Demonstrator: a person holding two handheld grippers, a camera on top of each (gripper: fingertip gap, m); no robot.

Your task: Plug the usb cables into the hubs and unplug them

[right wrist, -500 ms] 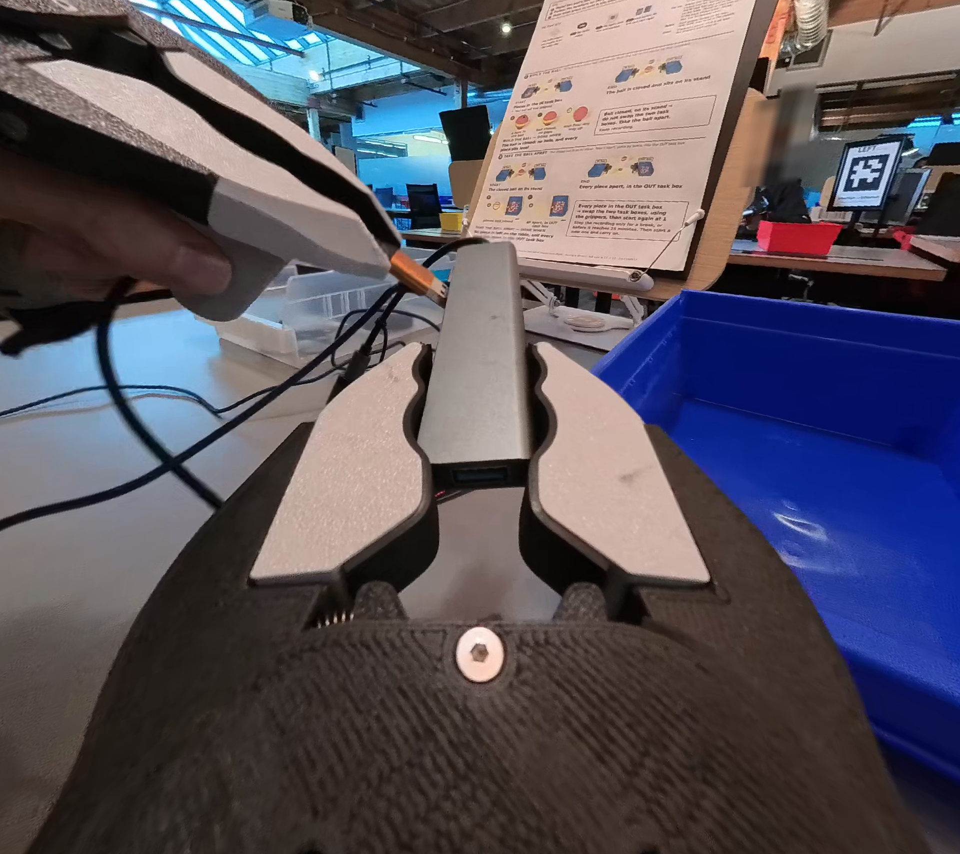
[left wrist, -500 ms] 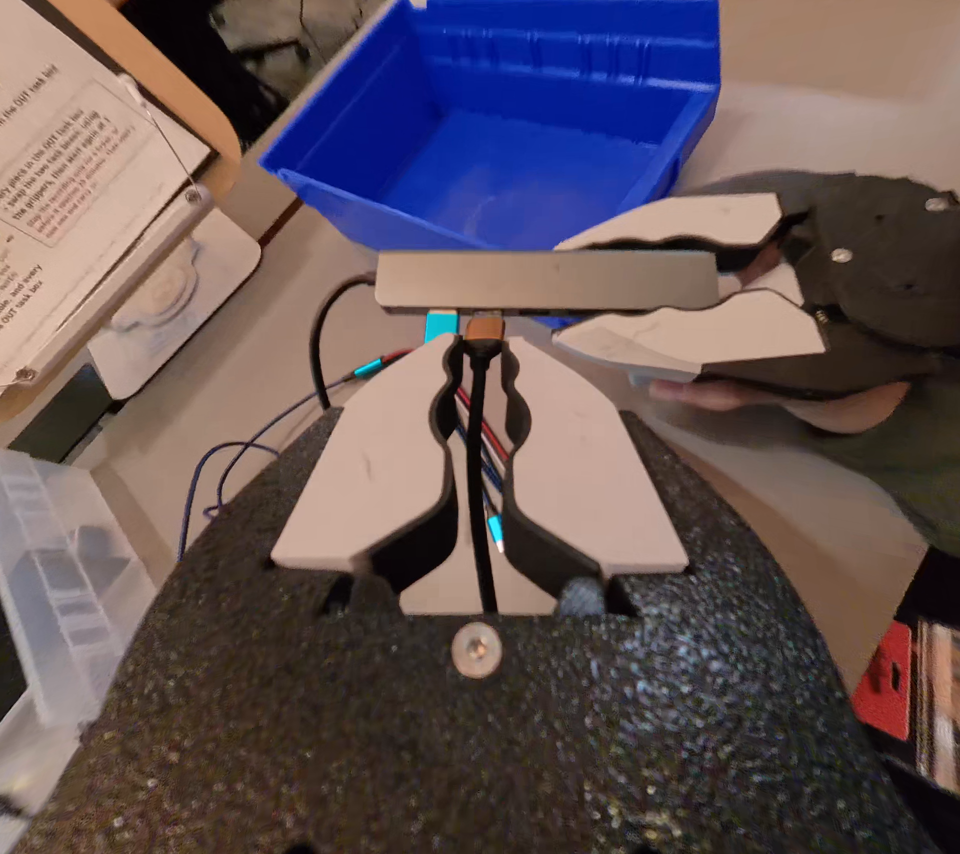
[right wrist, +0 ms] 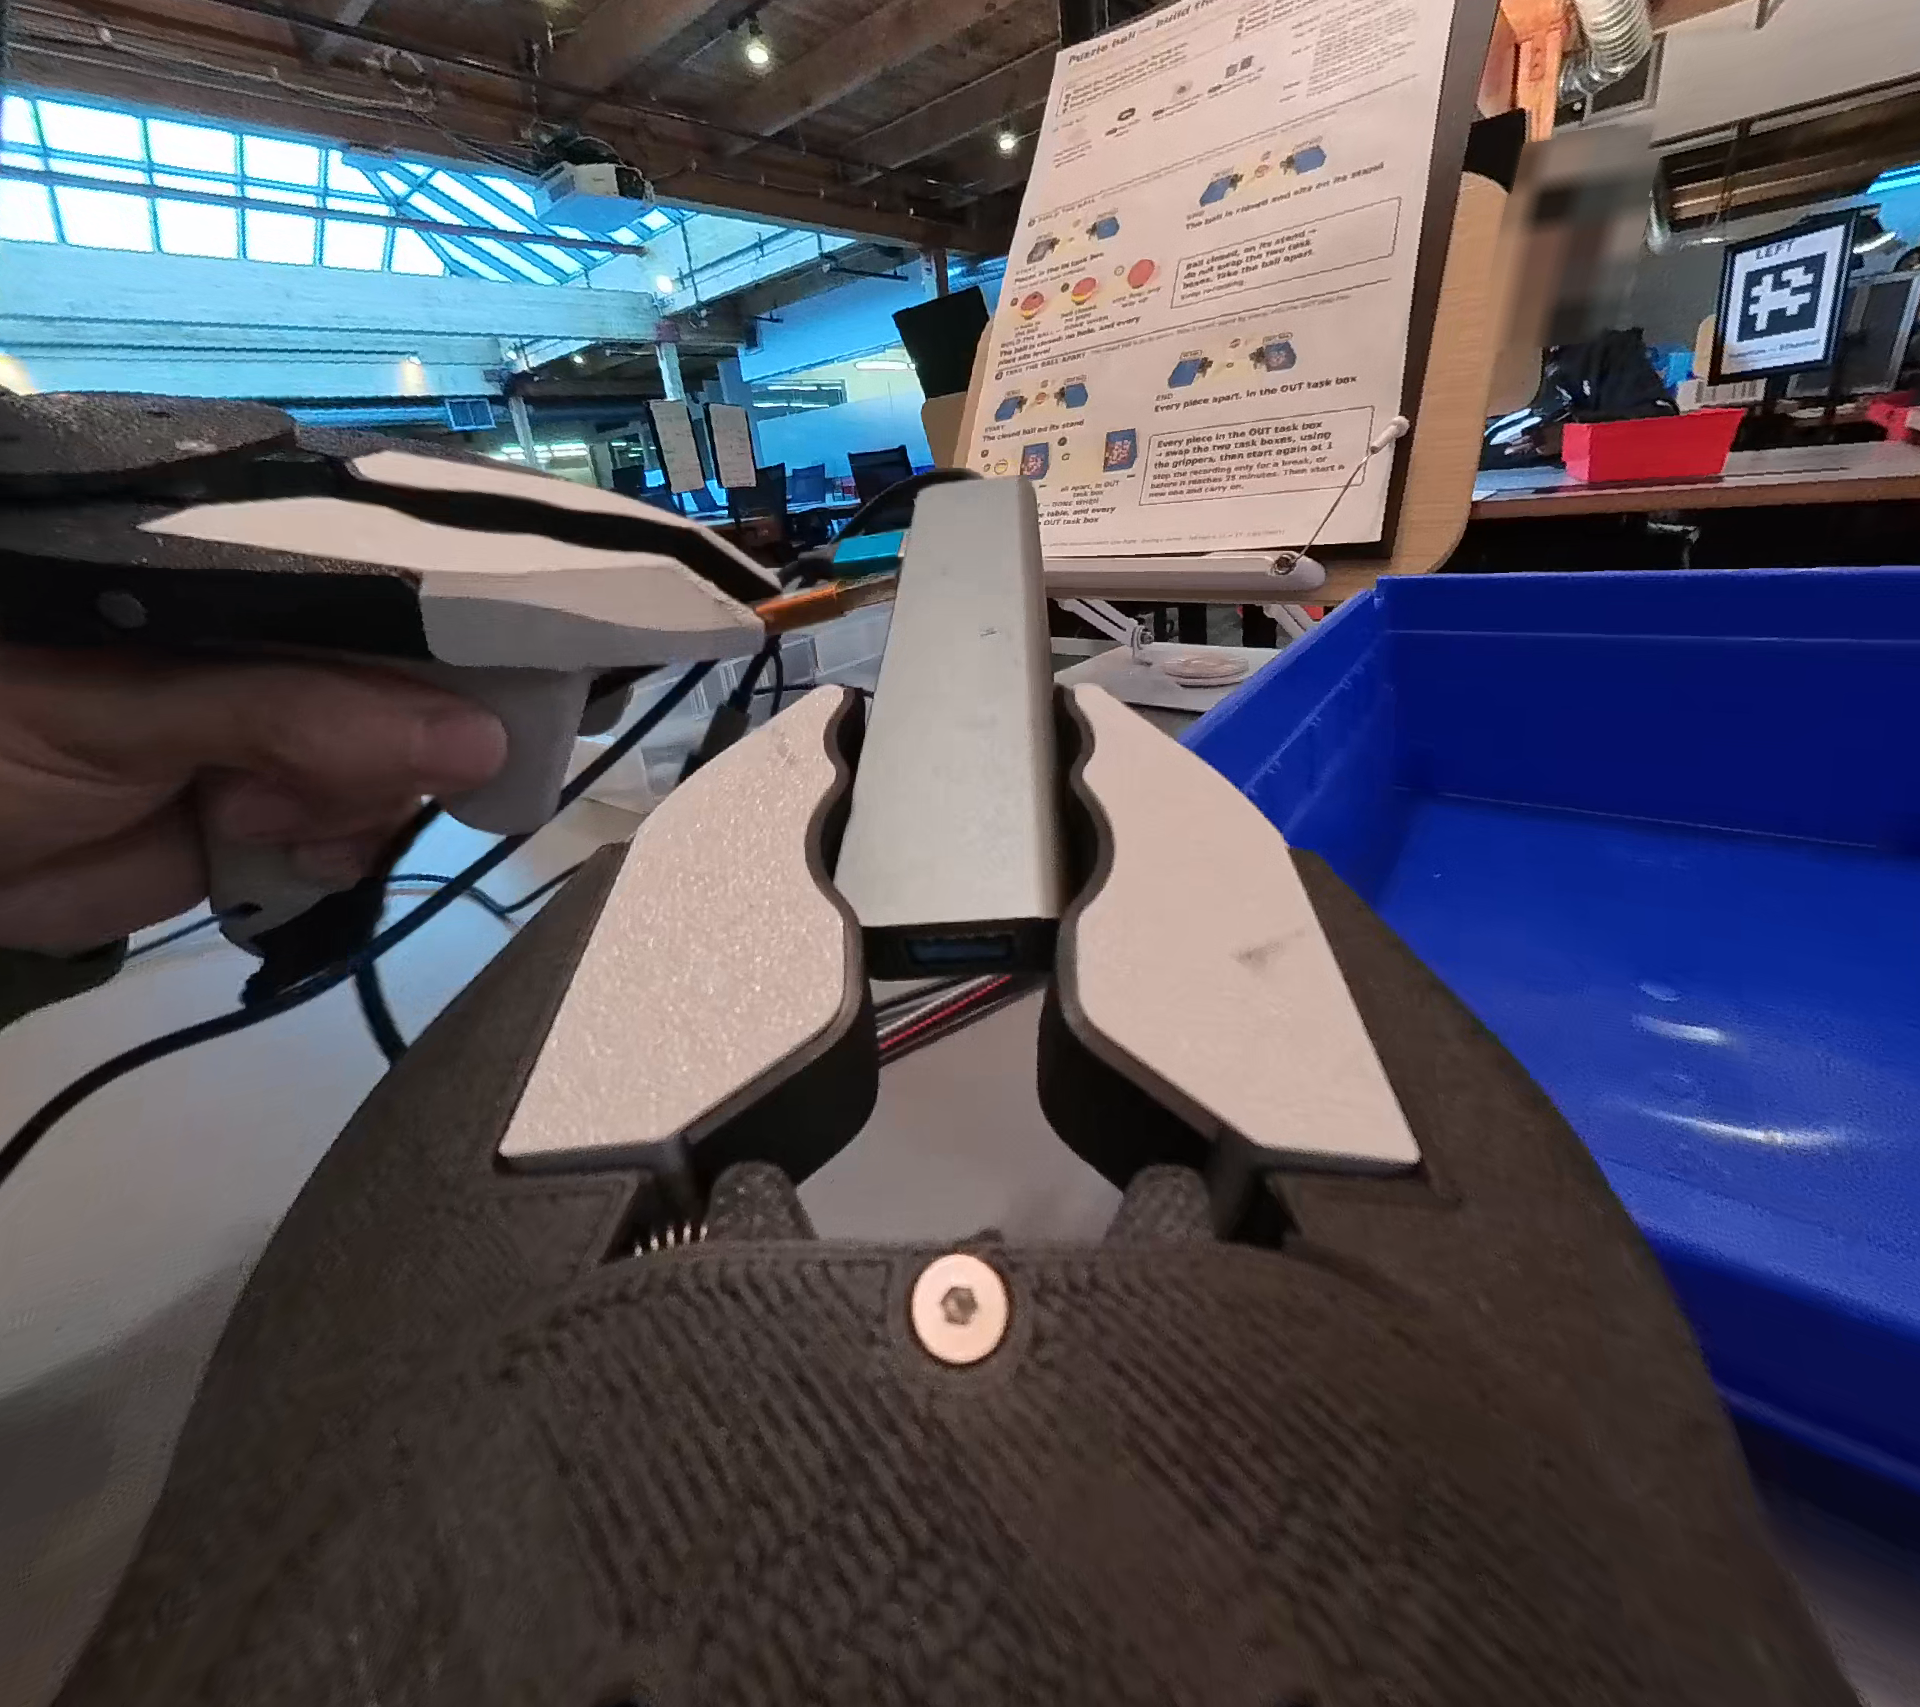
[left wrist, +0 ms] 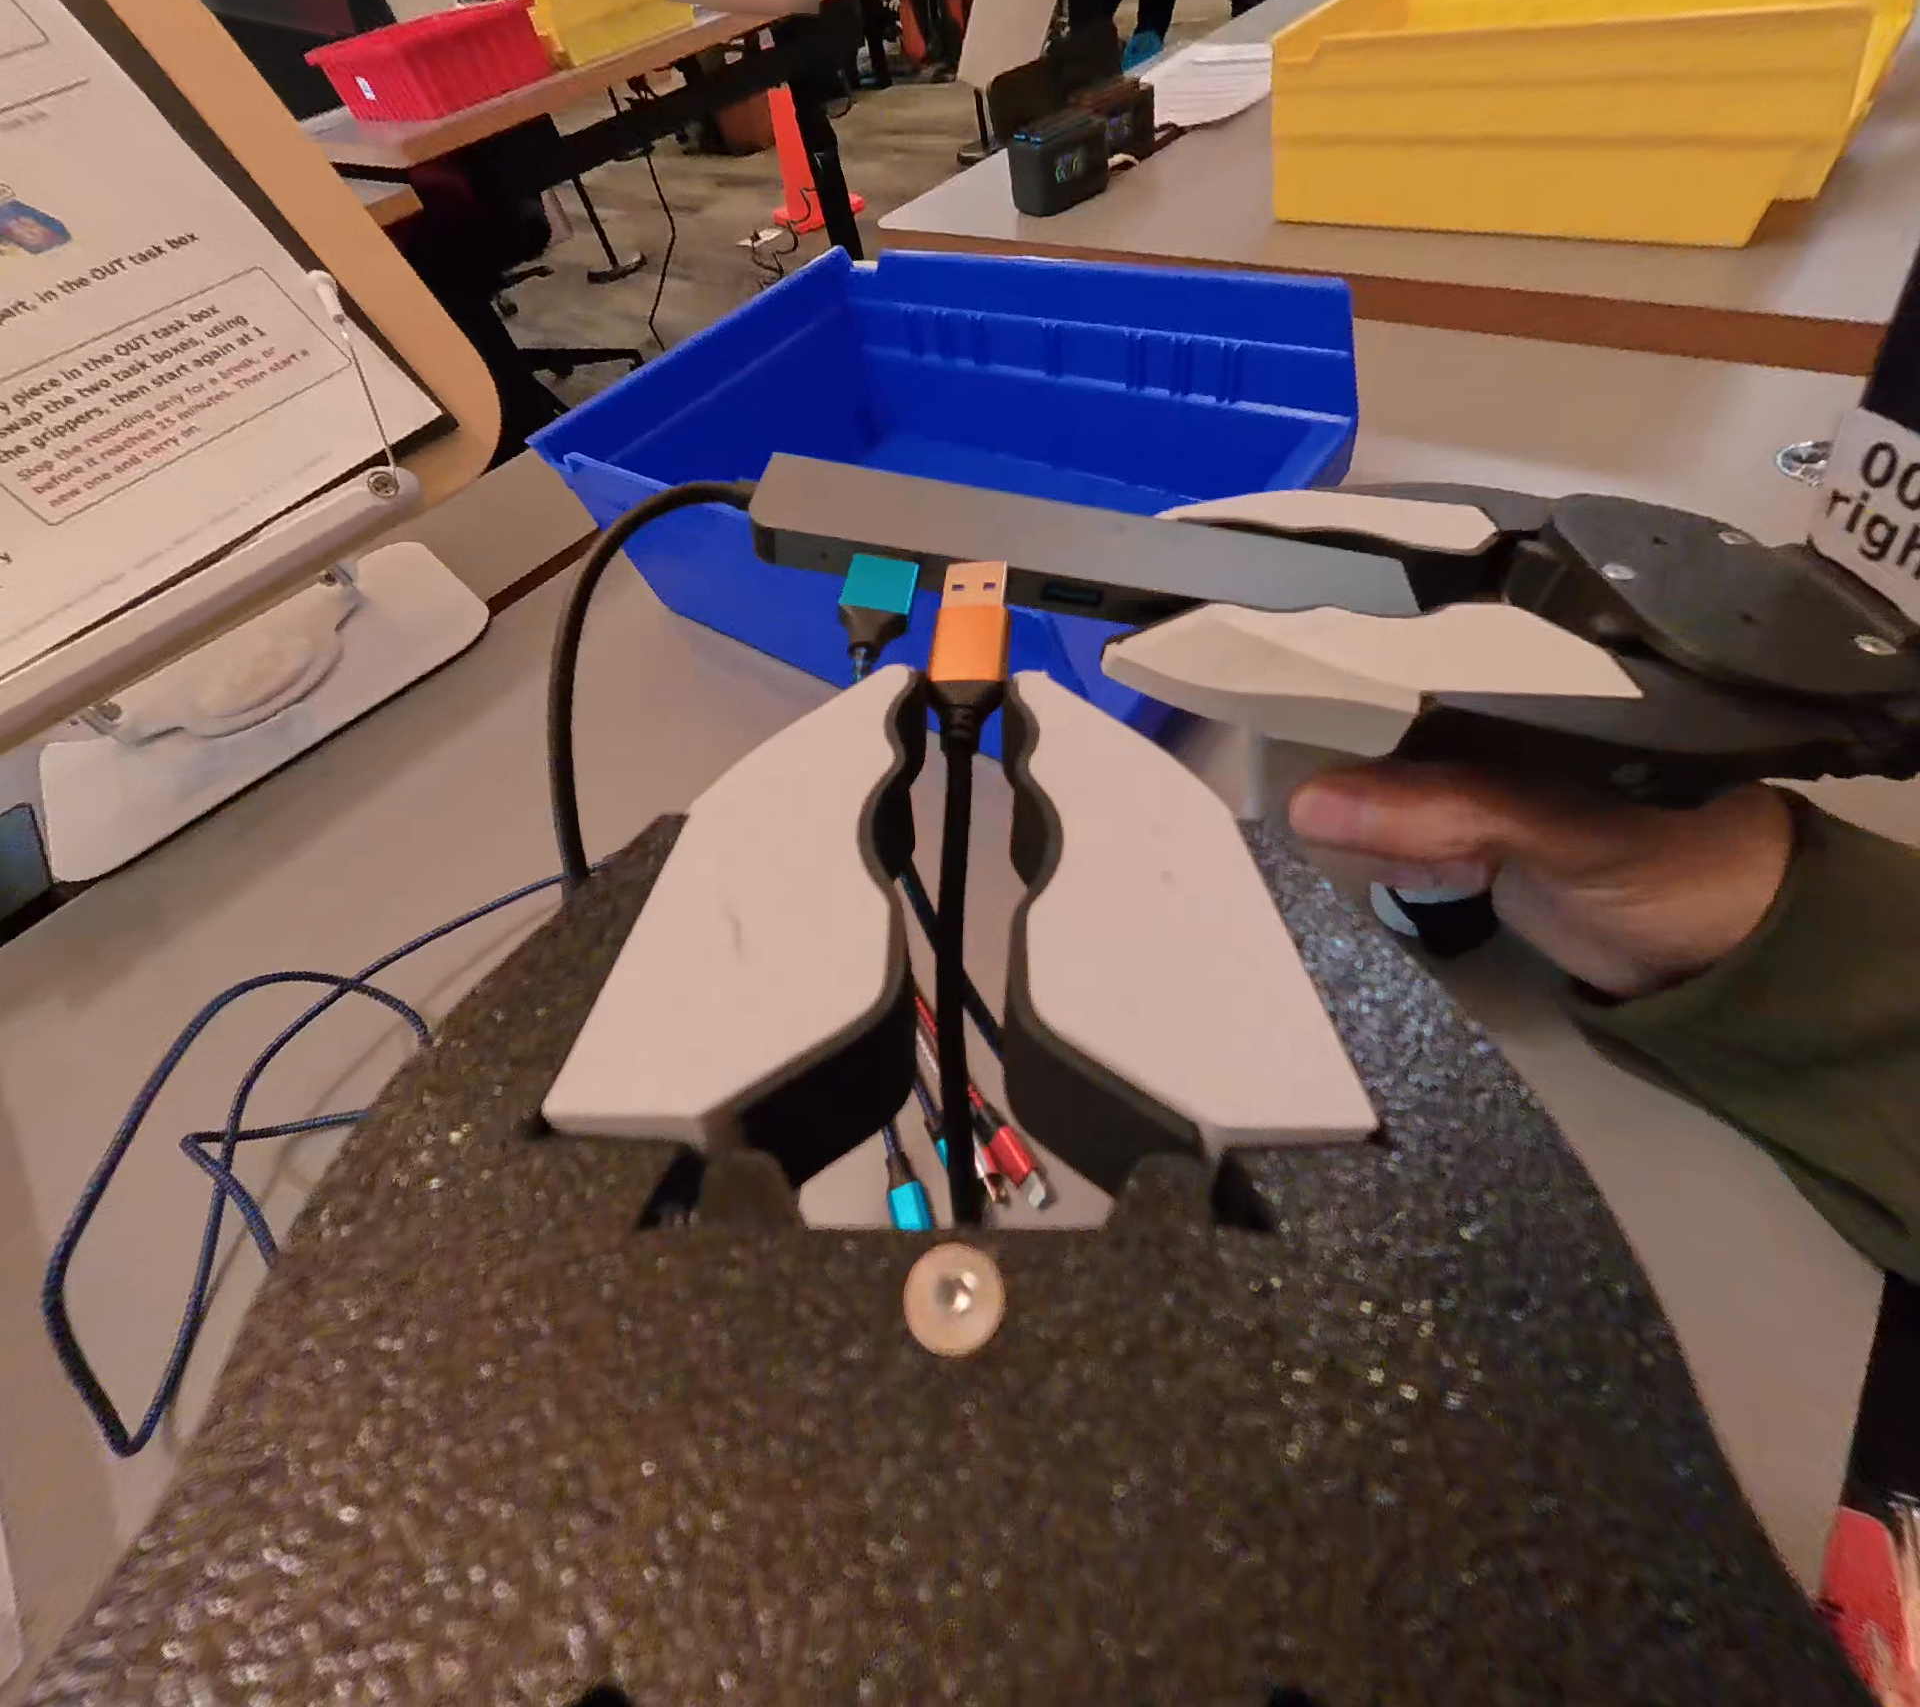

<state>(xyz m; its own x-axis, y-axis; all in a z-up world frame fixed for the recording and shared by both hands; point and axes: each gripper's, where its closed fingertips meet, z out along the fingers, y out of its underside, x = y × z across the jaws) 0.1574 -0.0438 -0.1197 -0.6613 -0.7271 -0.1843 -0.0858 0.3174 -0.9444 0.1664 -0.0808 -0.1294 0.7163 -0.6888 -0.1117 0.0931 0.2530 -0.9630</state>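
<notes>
A grey table [left wrist: 312, 826] carried the whole scene, with a second table beyond it bearing stacked yellow bins [left wrist: 1558, 99]. At the far edge of the near table stood a blue bin [left wrist: 1039, 369], open-topped, and to its left a stand held a printed instruction sheet [left wrist: 135, 369].

In front of the blue bin, lifted off the table, a slim grey hub [left wrist: 1039, 530] lay crosswise. The right gripper [left wrist: 1132, 582] reached in from the right, its jaws closed narrowly on the hub's right end; the right wrist view showed the hub [right wrist: 961, 722] pinched lengthwise between the two fingers [right wrist: 707, 919]. A black lead ran from the hub's left end down toward the table.

The left gripper [left wrist: 956, 691] sat near, its jaws drawn narrow around an orange-sleeved USB plug [left wrist: 968, 634] and its black cable. The plug's metal tip stood at a port on the hub's near face, part of the metal still showing. Just left of it a teal plug [left wrist: 878, 592] was seated in the hub. A thin blue cable [left wrist: 208, 1138] looped loosely on the table at near left.
</notes>
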